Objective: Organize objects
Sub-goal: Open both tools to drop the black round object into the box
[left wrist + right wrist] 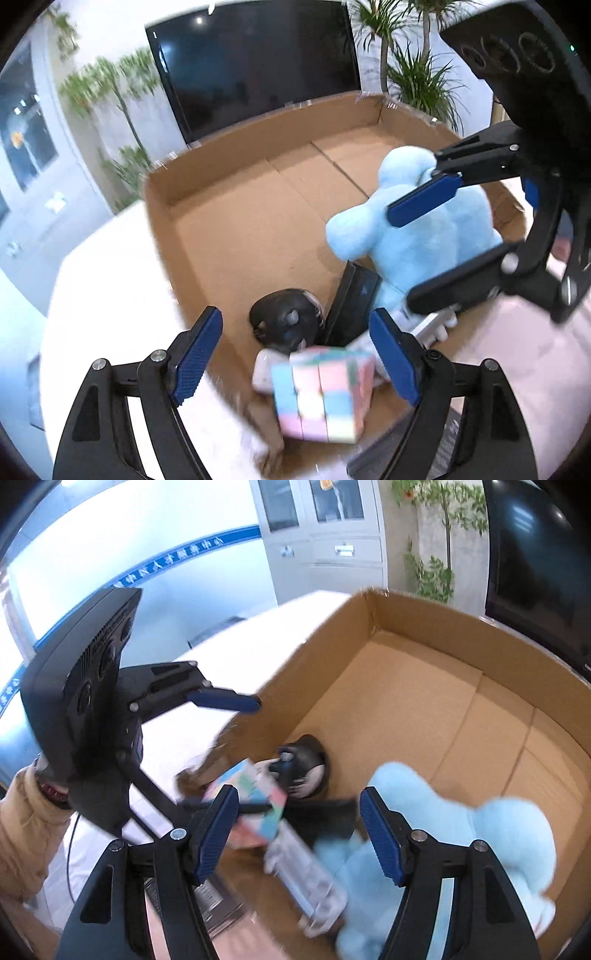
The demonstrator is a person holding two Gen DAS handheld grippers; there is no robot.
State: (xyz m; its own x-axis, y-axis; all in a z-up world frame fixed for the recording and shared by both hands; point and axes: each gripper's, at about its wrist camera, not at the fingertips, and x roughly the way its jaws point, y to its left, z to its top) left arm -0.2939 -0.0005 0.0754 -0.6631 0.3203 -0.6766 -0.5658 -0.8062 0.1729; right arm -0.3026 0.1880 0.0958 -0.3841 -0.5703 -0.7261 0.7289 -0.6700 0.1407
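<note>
Left wrist view: the left gripper (295, 362) points down over the near corner of the cardboard box (229, 155), its blue pads spread wide with nothing pinched. The pastel puzzle cube (321, 395) sits low between the two fingers, at the box's near wall; blur hides whether it is resting or falling, and no pad touches it. Just beyond it lie a black rounded object (284, 321) and a dark flat case (352, 306) leaning on end. The light-blue plush toy (413, 229) lies further right, its long axis running away toward the far right corner. The right gripper (432, 251) hangs over the plush, one blue pad across its upper part, jaws apart and not pinching.

Right wrist view: the right gripper (299, 834) also tilts downward, fingers spread and empty. The plush (461, 834) lies directly under and to the right of its right finger, so this hand is the nearer one to it. The cube (255, 805) shows just inside the left finger, beside a clear plastic case (306, 882) that slants toward the camera. The left gripper (236, 738) comes in from the left above the box wall, open, held by a hand in a tan sleeve (26, 827). Judging from the contents, everything seen already lies inside the box.
</note>
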